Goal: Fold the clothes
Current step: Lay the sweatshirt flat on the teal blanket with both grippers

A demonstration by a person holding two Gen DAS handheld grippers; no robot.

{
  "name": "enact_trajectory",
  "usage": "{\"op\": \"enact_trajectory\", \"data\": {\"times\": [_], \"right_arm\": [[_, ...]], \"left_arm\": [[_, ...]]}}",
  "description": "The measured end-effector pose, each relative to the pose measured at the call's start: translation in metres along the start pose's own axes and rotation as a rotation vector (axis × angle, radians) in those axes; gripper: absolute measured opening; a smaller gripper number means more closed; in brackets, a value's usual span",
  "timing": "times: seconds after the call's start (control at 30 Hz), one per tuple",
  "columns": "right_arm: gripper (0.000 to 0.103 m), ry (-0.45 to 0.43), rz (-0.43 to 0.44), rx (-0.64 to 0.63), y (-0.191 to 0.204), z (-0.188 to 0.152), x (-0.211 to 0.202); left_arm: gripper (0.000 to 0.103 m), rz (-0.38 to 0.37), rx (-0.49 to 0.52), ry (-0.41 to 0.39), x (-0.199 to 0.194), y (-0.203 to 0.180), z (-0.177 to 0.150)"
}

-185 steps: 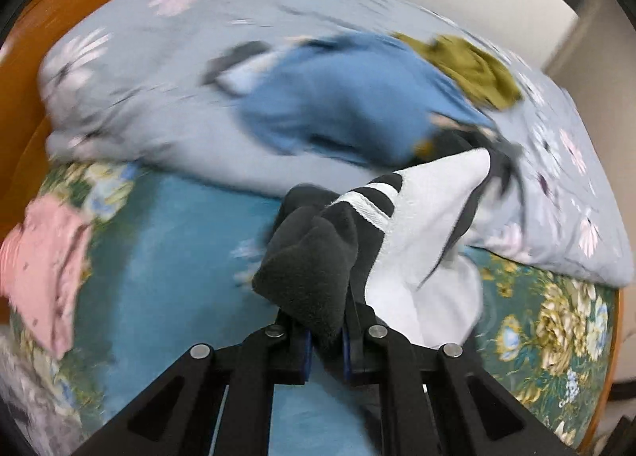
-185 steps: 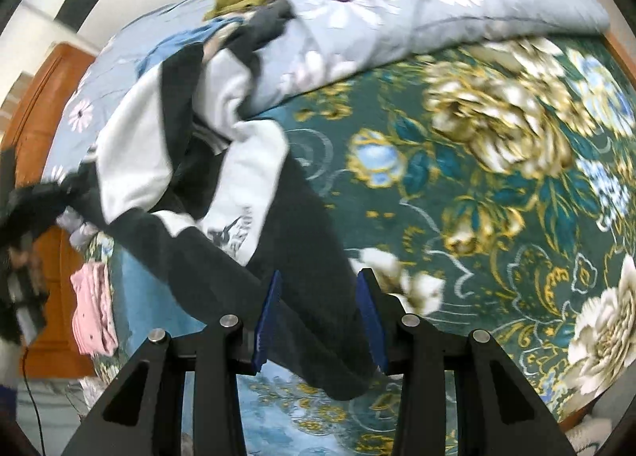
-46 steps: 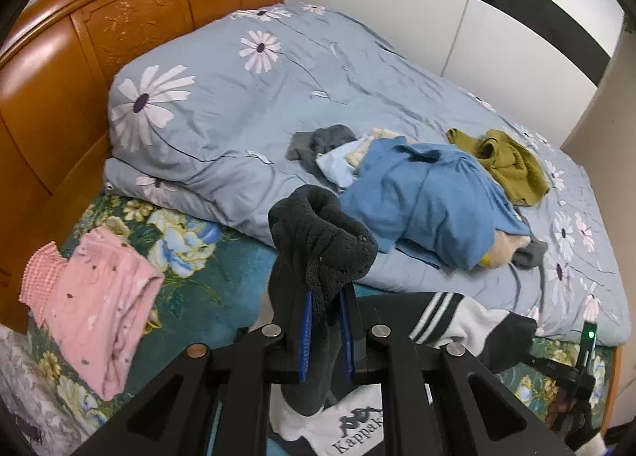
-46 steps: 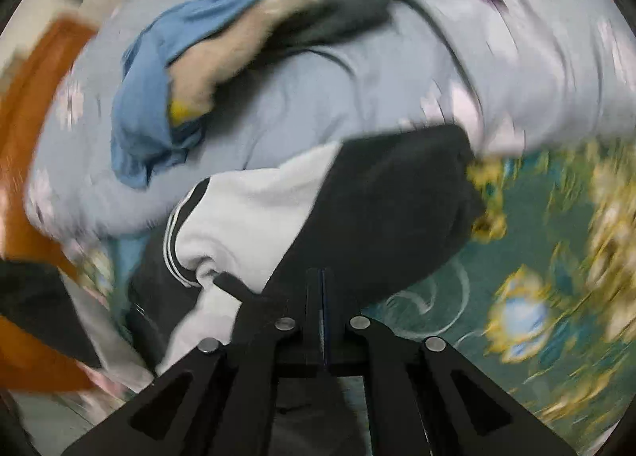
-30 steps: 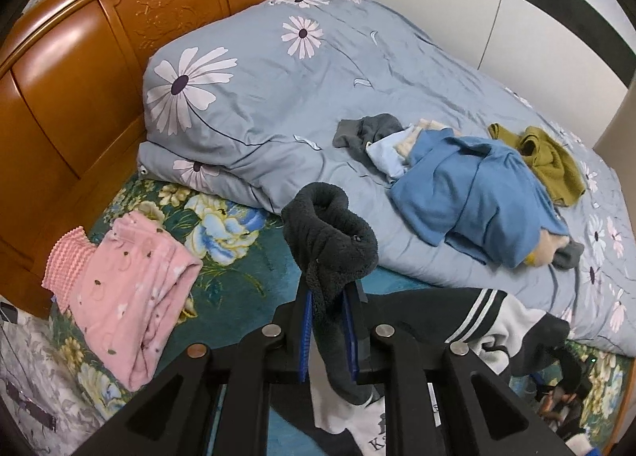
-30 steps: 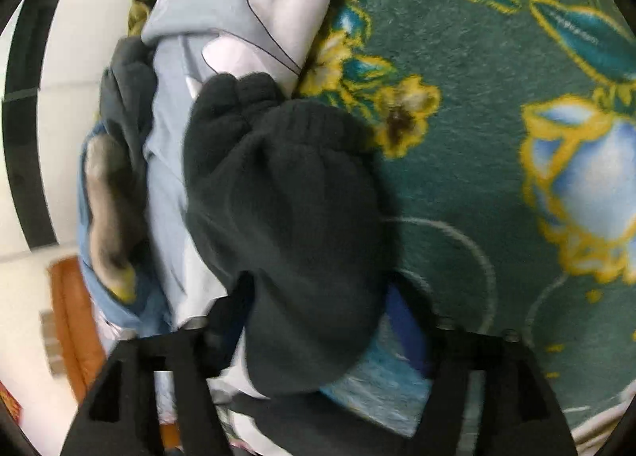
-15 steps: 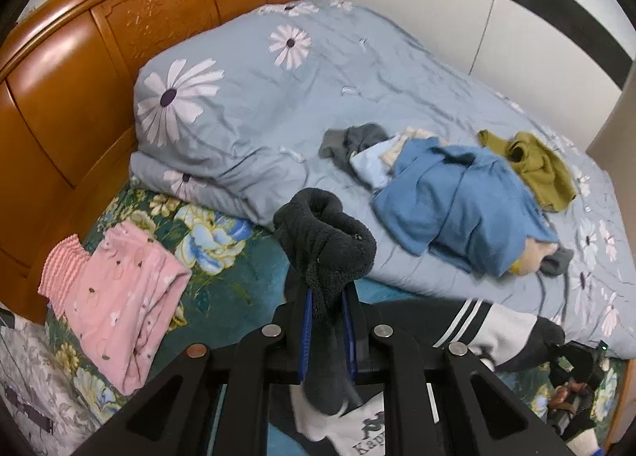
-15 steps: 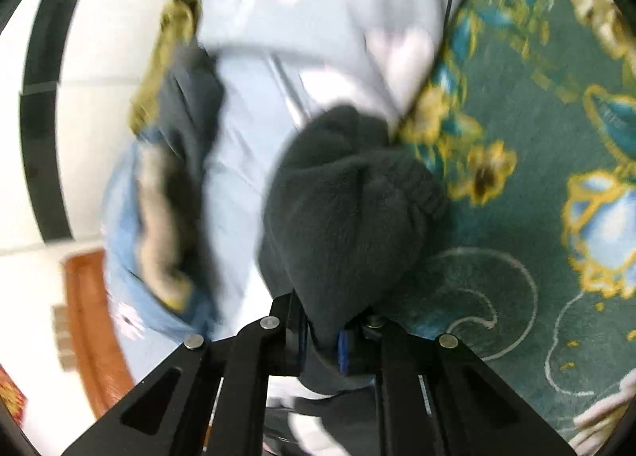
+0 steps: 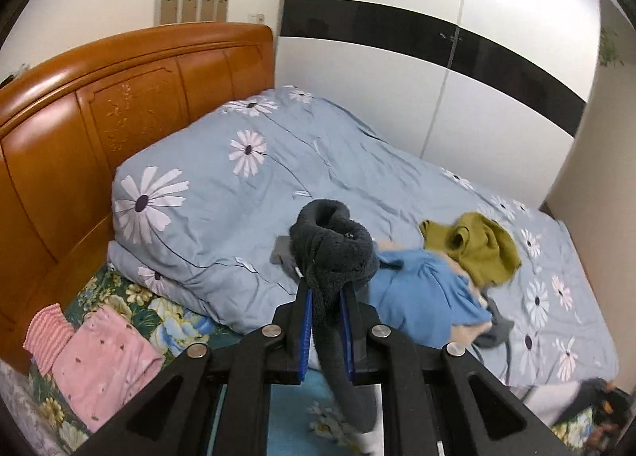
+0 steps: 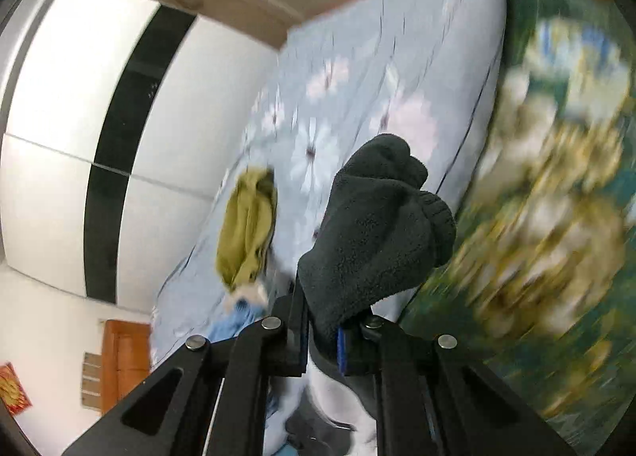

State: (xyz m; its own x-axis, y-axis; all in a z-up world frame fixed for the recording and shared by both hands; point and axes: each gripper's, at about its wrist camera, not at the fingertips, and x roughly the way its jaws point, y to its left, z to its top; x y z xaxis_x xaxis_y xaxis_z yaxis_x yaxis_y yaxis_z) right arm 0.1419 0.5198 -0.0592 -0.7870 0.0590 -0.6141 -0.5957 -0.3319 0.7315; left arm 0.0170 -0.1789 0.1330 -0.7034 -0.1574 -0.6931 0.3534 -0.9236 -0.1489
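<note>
Wooden headboard (image 9: 119, 106), white-and-black wardrobe (image 9: 437, 58)

Grey-blue duvet (image 9: 318, 177) (white daisies), olive garment (image 9: 483, 253), pink garment (image 9: 103, 372).

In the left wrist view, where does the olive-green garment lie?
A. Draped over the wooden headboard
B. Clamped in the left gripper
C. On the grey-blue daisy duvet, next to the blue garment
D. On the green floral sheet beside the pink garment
C: the olive-green garment sits crumpled on the daisy duvet, against the blue garment; the left gripper is shut on dark fleece instead.
</note>
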Motion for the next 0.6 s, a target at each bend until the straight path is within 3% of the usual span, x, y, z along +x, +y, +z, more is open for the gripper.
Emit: {"op": "enact_trajectory", "data": {"times": [0.07, 0.2, 0.37, 0.6], "right_arm": [[0.011, -0.055, -0.043, -0.037, -0.006, 0.021, -0.027], [0.011, -0.101, -0.128, -0.006, -0.037, 0.03, -0.054], [0.011, 0.024, -0.261, 0.007, -0.08, 0.01, -0.033], [0.012, 0.102, -0.29, 0.056, -0.099, 0.001, 0.004]], "left_arm": [[0.014, 0.008, -0.019, -0.007, 0.001, 0.007, 0.005], [0.014, 0.045, -0.073, 0.106, 0.04, 0.032, -0.017], [0.014, 0.1, -0.04, 0.267, 0.11, 0.036, -0.05], [0.017, 0.131, -0.039, 0.35, 0.17, 0.03, -0.052]]}}
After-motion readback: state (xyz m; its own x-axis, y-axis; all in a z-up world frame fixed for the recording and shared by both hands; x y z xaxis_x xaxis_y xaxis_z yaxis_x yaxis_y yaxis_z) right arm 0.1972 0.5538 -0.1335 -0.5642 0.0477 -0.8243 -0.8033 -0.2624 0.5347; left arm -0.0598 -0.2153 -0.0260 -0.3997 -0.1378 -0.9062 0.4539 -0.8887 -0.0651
